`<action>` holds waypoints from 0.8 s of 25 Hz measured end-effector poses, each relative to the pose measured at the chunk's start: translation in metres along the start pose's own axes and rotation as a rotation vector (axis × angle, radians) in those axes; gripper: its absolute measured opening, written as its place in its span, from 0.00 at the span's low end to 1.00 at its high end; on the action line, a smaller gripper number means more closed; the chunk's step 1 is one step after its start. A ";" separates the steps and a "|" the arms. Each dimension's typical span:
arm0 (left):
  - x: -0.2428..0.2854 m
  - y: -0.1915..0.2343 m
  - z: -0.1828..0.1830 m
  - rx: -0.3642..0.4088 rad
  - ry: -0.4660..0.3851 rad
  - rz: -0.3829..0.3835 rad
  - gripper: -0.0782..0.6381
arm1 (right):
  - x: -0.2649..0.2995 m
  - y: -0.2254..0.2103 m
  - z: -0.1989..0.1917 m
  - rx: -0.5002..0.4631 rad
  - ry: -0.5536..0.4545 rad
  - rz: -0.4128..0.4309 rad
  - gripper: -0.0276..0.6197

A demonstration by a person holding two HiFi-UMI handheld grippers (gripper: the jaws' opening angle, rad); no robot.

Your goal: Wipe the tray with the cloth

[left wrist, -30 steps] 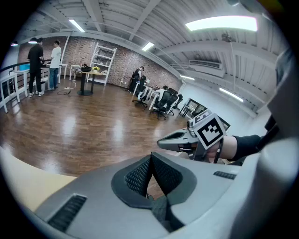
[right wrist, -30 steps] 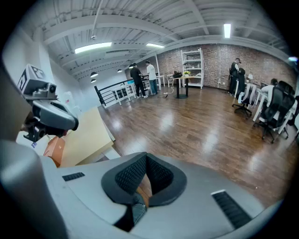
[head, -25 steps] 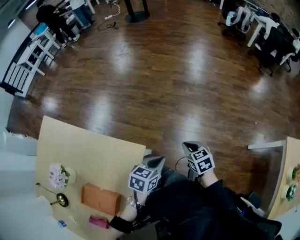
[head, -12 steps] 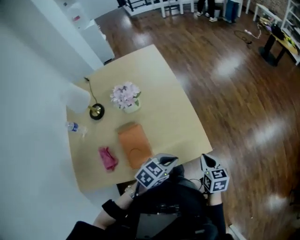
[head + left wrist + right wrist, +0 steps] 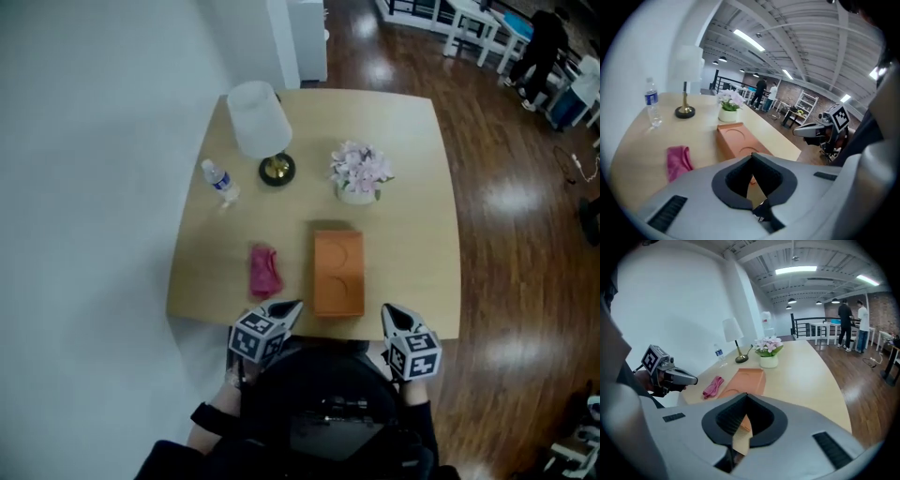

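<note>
Housing on my left tool [image 5: 752,156] and right tool [image 5: 746,395] cuts off the near end of the tray [image 5: 337,272]. I hold both side by side at the bench [image 5: 412,187] edge, tipped downward, jaws together on nothing, though the right's dim throat leaves some doubt. Between their tips the tray's long axis runs straight ahead. Left of it, ahead of the left tool, lies the cloth [image 5: 264,270].
</note>
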State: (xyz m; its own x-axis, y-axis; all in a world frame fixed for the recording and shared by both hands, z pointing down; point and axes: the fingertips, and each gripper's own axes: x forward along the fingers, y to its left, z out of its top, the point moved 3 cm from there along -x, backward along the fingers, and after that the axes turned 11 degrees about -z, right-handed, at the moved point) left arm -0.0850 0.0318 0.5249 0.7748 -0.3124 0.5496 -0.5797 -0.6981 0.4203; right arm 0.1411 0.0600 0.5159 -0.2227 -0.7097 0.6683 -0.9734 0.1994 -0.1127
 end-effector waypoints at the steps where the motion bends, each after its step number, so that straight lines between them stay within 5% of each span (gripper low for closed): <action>1: -0.007 0.008 -0.004 -0.015 -0.010 0.013 0.11 | 0.003 0.008 0.003 -0.014 0.004 0.008 0.05; 6: -0.031 0.049 -0.025 -0.074 -0.017 0.068 0.11 | 0.019 0.038 0.016 -0.035 0.015 0.015 0.05; 12: -0.038 0.128 -0.061 -0.164 0.020 0.232 0.11 | 0.024 0.064 0.024 -0.050 0.037 -0.023 0.05; 15: -0.024 0.157 -0.067 -0.211 0.038 0.237 0.60 | 0.019 0.070 0.025 -0.038 0.044 -0.066 0.05; 20: 0.003 0.195 -0.065 -0.158 0.095 0.305 0.61 | 0.006 0.073 0.023 0.021 0.038 -0.169 0.05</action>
State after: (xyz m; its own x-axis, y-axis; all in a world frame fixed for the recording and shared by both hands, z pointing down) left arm -0.2125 -0.0632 0.6554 0.5375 -0.4244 0.7287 -0.8182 -0.4718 0.3287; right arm 0.0678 0.0546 0.4946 -0.0536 -0.7056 0.7066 -0.9978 0.0647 -0.0112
